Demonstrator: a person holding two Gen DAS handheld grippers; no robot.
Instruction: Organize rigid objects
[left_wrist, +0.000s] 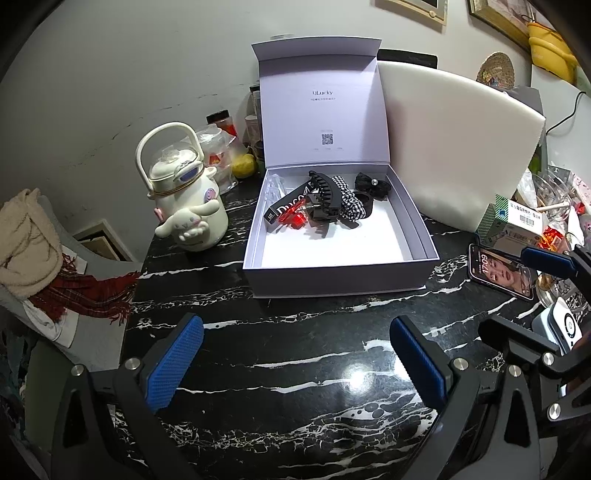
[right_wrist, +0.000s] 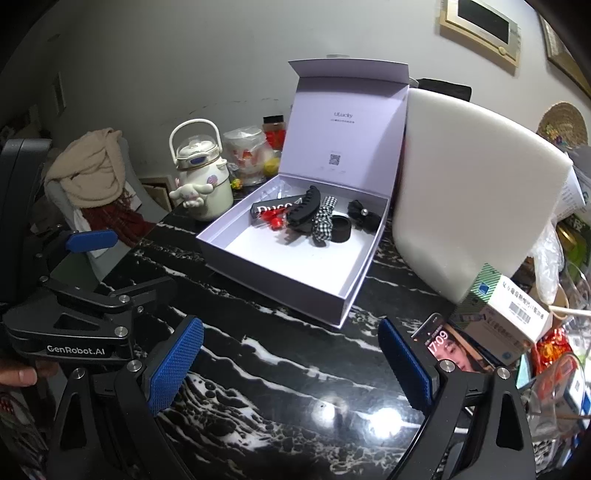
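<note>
Black marble table (left_wrist: 295, 354) is cluttered along the back and right, but the open white box (left_wrist: 343, 273) sits mid-table with the hair stuff already in it: black claw clip (left_wrist: 325, 195), checkered scrunchie (left_wrist: 347, 201), black bow (left_wrist: 373, 186), red clip (left_wrist: 293, 218). Looks mostly sorted to me, maybe just closing the lid left. Left gripper (left_wrist: 295, 365) and right gripper (right_wrist: 291, 365) both hang over bare table, jaws wide apart, holding nothing
</note>
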